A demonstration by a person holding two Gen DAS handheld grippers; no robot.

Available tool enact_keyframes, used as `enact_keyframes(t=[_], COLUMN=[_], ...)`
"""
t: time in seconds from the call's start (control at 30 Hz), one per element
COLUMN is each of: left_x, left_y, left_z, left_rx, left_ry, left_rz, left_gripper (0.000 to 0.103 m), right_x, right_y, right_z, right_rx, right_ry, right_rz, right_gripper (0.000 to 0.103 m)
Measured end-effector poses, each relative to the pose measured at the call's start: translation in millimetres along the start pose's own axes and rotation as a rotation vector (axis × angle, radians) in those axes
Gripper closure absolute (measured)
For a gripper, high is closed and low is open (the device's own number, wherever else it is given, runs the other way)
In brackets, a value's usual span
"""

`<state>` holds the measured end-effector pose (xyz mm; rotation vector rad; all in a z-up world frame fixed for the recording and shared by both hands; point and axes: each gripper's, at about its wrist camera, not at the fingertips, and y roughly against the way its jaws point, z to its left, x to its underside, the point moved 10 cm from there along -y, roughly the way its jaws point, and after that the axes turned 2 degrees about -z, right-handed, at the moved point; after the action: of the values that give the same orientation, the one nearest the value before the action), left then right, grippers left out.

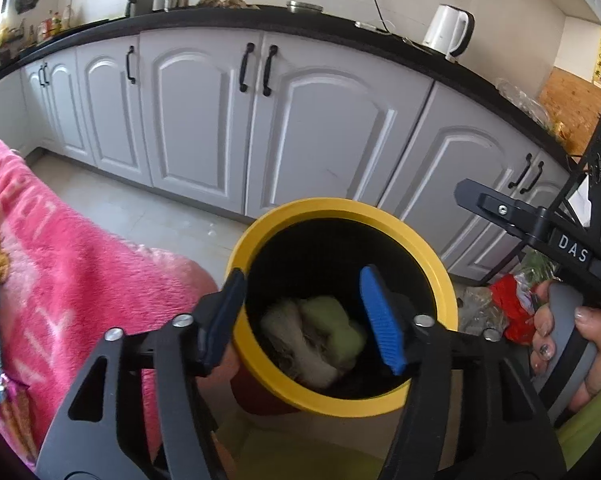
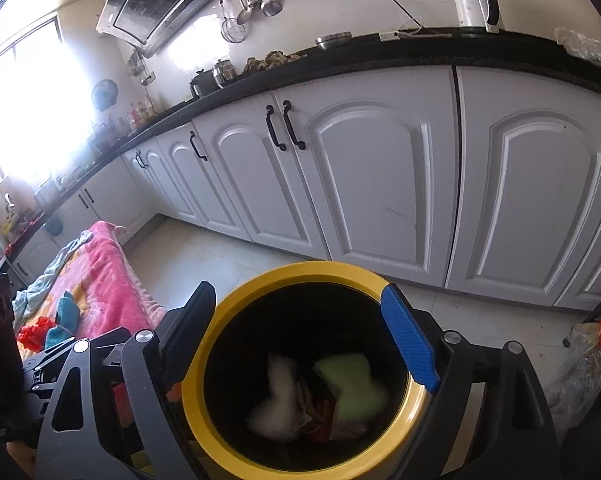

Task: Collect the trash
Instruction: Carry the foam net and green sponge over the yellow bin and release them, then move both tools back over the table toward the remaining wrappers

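A bin with a yellow rim (image 1: 340, 206) (image 2: 300, 270) and a black inside stands on the floor under both grippers. In it lie a white crumpled wad (image 1: 300, 346) (image 2: 274, 398), a pale green wad (image 1: 336, 328) (image 2: 352, 386) and some wrappers. My left gripper (image 1: 304, 316) hangs over the bin's mouth, open, with nothing between its pads. My right gripper (image 2: 300, 336) is open too, its fingers straddling the rim, empty. A hand (image 1: 564, 340) holds the right gripper at the left wrist view's right edge.
A pink blanket (image 1: 60, 260) (image 2: 100, 276) lies close on the left of the bin. White cabinet doors (image 1: 204, 120) (image 2: 380, 184) run behind it under a black counter. A red bag (image 1: 508, 304) and clear plastic (image 2: 580, 364) lie on the floor to the right.
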<state>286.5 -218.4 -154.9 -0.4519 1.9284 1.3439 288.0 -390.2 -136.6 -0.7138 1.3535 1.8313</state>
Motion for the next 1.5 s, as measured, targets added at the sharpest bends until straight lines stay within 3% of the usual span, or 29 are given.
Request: enact_keyframes(t=[0.2, 0.27, 0.83, 1.5], left_x=[-8.2, -10.5, -13.3, -2.9], left_y=[23.1, 32.3, 129.2, 218.4], left_z=[22.7, 30.4, 105.0, 175.0], left_rx=[-0.056, -0.068, -0.19, -0.321], left_ry=[0.047, 0.06, 0.177, 0.269], left_rz=[-0.041, -0.058, -0.195, -0.327], left_gripper=[0.016, 0.011, 0.011, 0.011], right_x=[-8.0, -10.4, -20.0, 7.6], right_y=[13.4, 19.7, 64.8, 87.0], right_z=[23.6, 33.6, 127.3, 231.2], right_rx=[-0.011, -0.016, -0.098, -0.242], right_ry=[0.056, 0.083, 0.248, 0.404], right_rz=[-0.04, -0.058, -0.159, -0.145], right_gripper=[0.017, 0.016, 0.008, 0.007])
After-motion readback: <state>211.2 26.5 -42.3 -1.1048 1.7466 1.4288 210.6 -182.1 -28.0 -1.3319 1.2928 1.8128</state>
